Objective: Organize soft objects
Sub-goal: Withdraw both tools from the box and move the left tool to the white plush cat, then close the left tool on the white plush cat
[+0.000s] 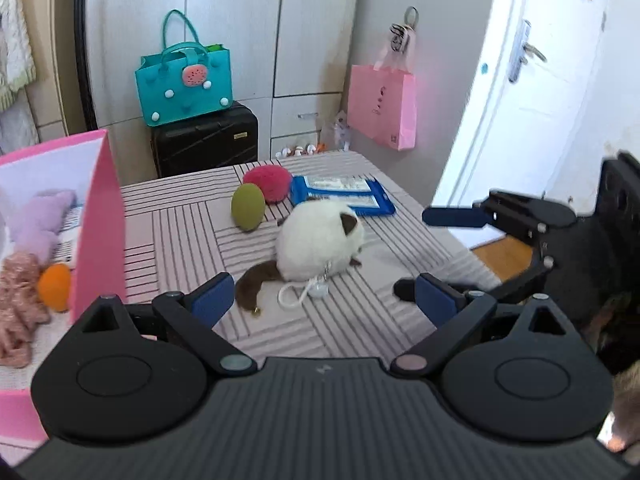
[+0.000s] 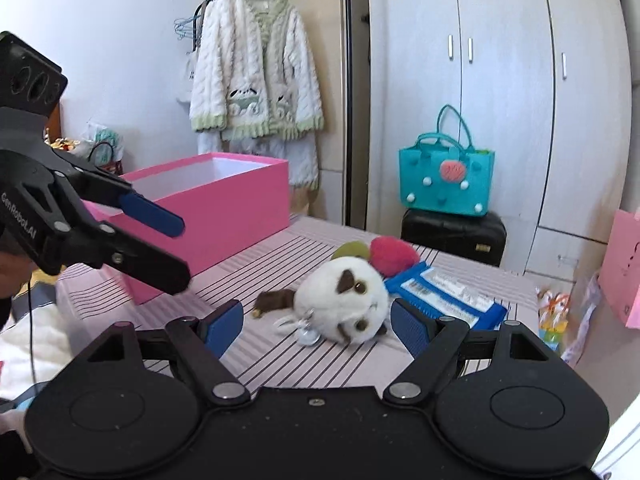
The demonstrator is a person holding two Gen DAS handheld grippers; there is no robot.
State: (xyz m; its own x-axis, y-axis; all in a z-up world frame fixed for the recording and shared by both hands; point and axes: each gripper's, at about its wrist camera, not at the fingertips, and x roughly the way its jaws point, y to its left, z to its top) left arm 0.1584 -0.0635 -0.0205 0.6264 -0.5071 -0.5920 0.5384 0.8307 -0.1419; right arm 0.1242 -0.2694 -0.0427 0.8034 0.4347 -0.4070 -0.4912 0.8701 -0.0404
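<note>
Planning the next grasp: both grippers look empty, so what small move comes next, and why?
Probably ease the right gripper forward around the white plush cat. Its jaws are open, the cat lies just ahead between them, and the pink box already holds other soft toys.

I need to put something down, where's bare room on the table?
Bare striped cloth lies between the pink box and the white plush cat, and along the near edge. It's crowded behind the cat: green ball, red ball and blue packet cluster there.

White wardrobe (image 2: 500,80) fills the back wall; a black suitcase (image 1: 205,140) stands before it, a white door (image 1: 516,92) at right.
</note>
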